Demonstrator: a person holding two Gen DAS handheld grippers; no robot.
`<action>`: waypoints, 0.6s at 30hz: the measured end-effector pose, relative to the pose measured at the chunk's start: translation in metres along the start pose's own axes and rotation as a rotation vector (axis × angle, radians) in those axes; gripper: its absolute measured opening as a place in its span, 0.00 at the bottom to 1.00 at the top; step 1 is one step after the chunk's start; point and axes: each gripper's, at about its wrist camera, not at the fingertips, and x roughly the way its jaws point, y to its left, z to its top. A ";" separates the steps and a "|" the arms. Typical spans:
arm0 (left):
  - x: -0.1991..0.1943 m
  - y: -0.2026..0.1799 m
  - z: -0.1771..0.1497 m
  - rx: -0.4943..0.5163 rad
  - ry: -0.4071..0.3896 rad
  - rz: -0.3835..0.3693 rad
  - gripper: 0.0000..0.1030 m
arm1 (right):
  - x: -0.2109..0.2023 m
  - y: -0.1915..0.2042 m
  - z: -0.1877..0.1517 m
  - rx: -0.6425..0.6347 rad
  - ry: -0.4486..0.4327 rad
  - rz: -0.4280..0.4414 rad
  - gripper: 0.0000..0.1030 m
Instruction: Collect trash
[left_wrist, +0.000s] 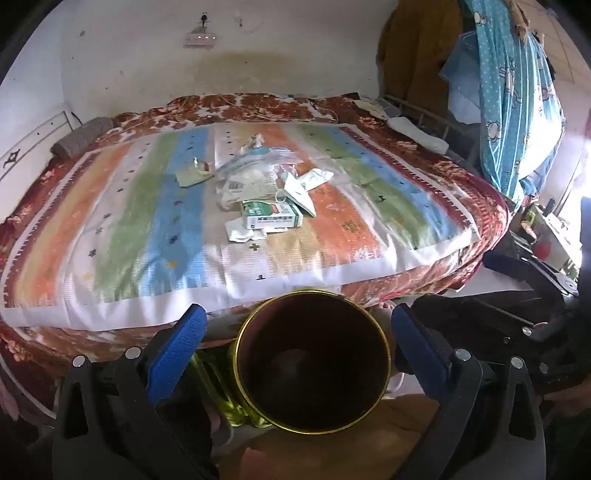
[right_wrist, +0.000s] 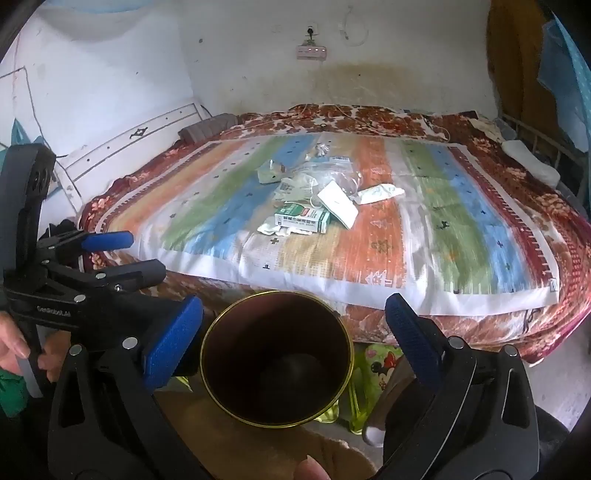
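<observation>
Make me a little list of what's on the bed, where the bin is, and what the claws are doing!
place: bed with striped pastel mat
trash: green-and-white cardboard box, crumpled white paper, clear plastic wrappers, all in a pile mid-mat
bin: round dark bin with gold rim, seemingly empty, in front of the bed
left claw: open, holding nothing
right claw: open, holding nothing

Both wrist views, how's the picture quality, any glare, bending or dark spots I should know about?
Left wrist view: strong fisheye bending at the bed's edge, black corners, blown-out daylight glare at the right edge. Right wrist view: same curvature, softer even light, striped mat slightly smeared. In both, the inside of the gold-rimmed bin is too dark to read, and the trash pile is small but legible.
</observation>
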 end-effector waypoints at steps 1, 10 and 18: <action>0.000 -0.008 -0.005 0.004 -0.002 0.015 0.95 | 0.000 0.000 0.001 -0.001 0.000 0.003 0.92; 0.006 -0.006 -0.006 -0.010 0.024 0.051 0.95 | -0.002 0.000 -0.002 -0.001 -0.004 0.002 0.92; 0.004 0.004 -0.004 -0.088 0.019 0.031 0.94 | 0.001 0.002 -0.001 -0.005 0.005 -0.012 0.92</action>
